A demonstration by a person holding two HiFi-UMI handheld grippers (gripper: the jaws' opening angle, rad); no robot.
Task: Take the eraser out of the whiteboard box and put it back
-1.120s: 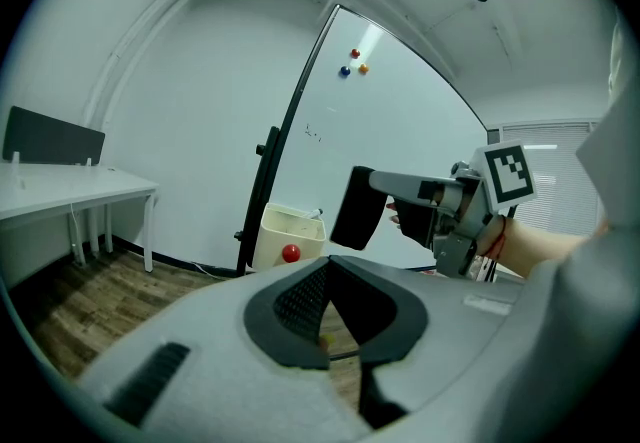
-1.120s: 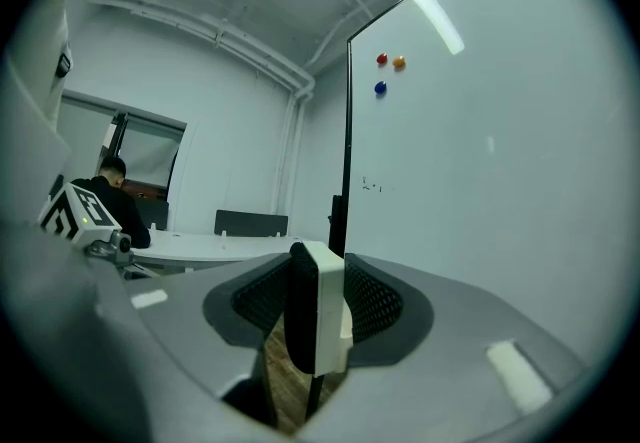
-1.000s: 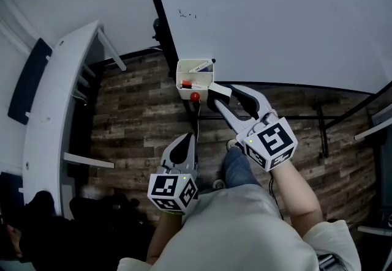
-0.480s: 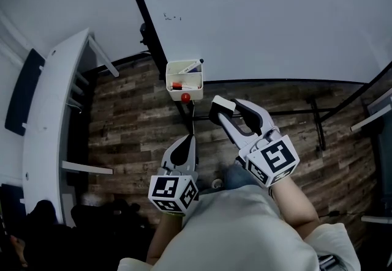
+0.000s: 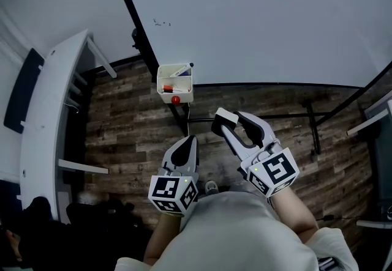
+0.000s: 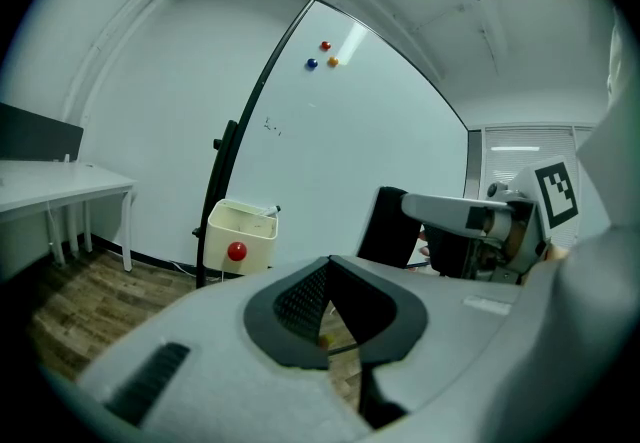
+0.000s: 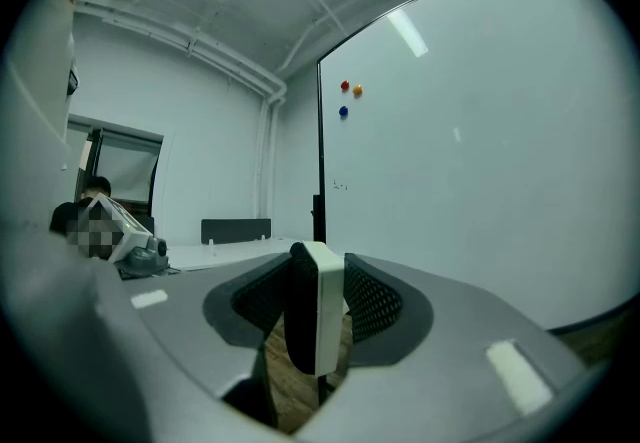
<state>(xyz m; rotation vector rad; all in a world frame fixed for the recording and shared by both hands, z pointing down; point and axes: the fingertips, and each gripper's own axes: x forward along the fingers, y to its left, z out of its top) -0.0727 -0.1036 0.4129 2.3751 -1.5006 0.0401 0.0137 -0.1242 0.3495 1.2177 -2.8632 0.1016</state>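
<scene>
The right tool [image 5: 226,125] is gripping the whiteboard eraser [image 5: 225,117] on edge, well apart from the whiteboard box [image 5: 174,79] (hanging at its 10 o'clock); the left tool [image 5: 188,141] is sitting closed, empty.

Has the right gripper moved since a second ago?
Yes. The right gripper, shut on the eraser, has drawn back from the whiteboard box, toward the person.

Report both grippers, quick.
Left gripper: closed, nothing between its jaws.
Right gripper: closed on the eraser.
</scene>
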